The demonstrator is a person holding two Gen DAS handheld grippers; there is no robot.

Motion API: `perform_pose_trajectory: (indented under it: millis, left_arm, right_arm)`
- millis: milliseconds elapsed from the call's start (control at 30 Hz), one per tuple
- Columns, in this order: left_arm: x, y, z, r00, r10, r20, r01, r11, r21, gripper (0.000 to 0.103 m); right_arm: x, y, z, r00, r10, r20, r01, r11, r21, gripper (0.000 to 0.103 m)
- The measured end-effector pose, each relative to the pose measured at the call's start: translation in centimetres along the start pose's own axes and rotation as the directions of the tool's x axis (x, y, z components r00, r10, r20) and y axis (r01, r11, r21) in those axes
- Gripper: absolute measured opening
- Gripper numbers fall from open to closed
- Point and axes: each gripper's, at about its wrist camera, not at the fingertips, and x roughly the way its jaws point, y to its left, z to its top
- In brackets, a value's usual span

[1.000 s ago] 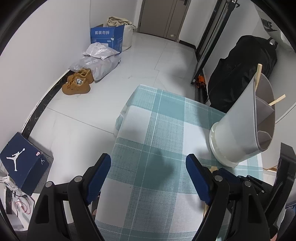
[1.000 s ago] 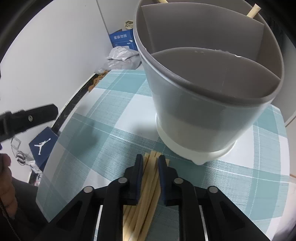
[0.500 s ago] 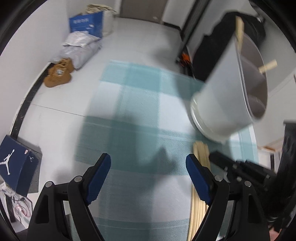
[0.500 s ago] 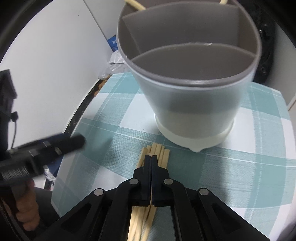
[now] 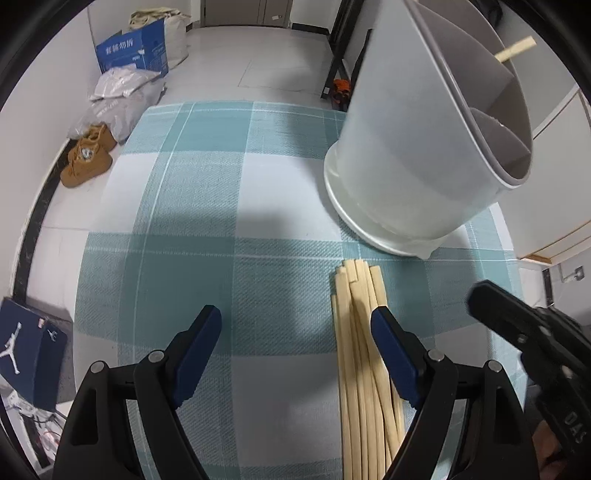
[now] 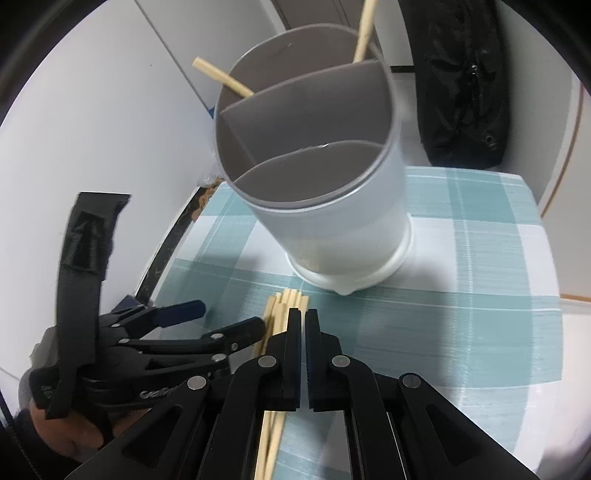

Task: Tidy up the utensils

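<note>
A bundle of pale wooden chopsticks (image 5: pixel 364 354) lies on the teal plaid tablecloth (image 5: pixel 221 206), tips toward a grey divided utensil holder (image 5: pixel 417 147). Two chopsticks (image 6: pixel 364 31) stand in the holder's (image 6: pixel 332 206) far compartment. My left gripper (image 5: pixel 295 332) is open and empty, its right finger over the bundle's edge. My right gripper (image 6: pixel 303 328) has its jaws closed just above the bundle (image 6: pixel 282 317); I cannot tell whether a chopstick is pinched. The left gripper (image 6: pixel 221 317) sits just left of it.
The table's edges drop to a white tiled floor with a Jordan shoebox (image 5: pixel 29 354), tan shoes (image 5: pixel 86 157), a blue carton (image 5: pixel 133 50) and bags. A black bag (image 6: pixel 461 81) leans by the wall behind the holder.
My right gripper closed over the bundle and lifted back from the holder. My left gripper swung right, so the chopsticks now lie under its right finger.
</note>
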Motion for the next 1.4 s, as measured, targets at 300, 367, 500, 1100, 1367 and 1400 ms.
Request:
perform_pose_trajectory:
  millis: [300, 367, 500, 1100, 1367, 1400]
  left_arm:
    - [0.3, -0.1, 0.3, 1.000, 0.010, 0.001, -0.010, 1.000, 0.004, 0.026]
    - [0.4, -0.2, 0.3, 1.000, 0.022, 0.005, -0.022, 1.000, 0.006, 0.018]
    - [0.6, -0.2, 0.2, 1.000, 0.001, 0.009, -0.001, 1.000, -0.007, 0.005]
    - [-3.5, 2.3, 1.2, 0.974, -0.182, 0.137, 0.202, 0.967, -0.154, 0.000]
    - [-6.5, 4.3, 0.6, 0.952, -0.190, 0.239, 0.233, 0.958, -0.165, 0.000]
    - [-6.8, 4.7, 0.5, 0.948, -0.189, 0.254, 0.237, 0.956, -0.173, 0.000]
  right_arm:
    - [-2.2, -1.8, -0.5, 0.999, -0.014, 0.040, 0.013, 1.000, 0.023, 0.023]
    - [-2.2, -2.3, -0.6, 0.999, -0.013, 0.038, 0.012, 1.000, 0.019, 0.024]
    - [-2.3, -2.3, -0.6, 0.999, -0.008, 0.031, 0.007, 1.000, 0.015, 0.024]
    - [0.1, 1.3, -0.9, 0.999, 0.027, -0.022, -0.029, 0.997, -0.072, 0.025]
    - [1.8, 3.3, -1.1, 0.993, 0.100, -0.065, -0.105, 0.991, -0.077, 0.025]
    - [2.2, 3.5, -1.0, 0.990, 0.118, -0.074, -0.123, 0.990, -0.065, 0.025]
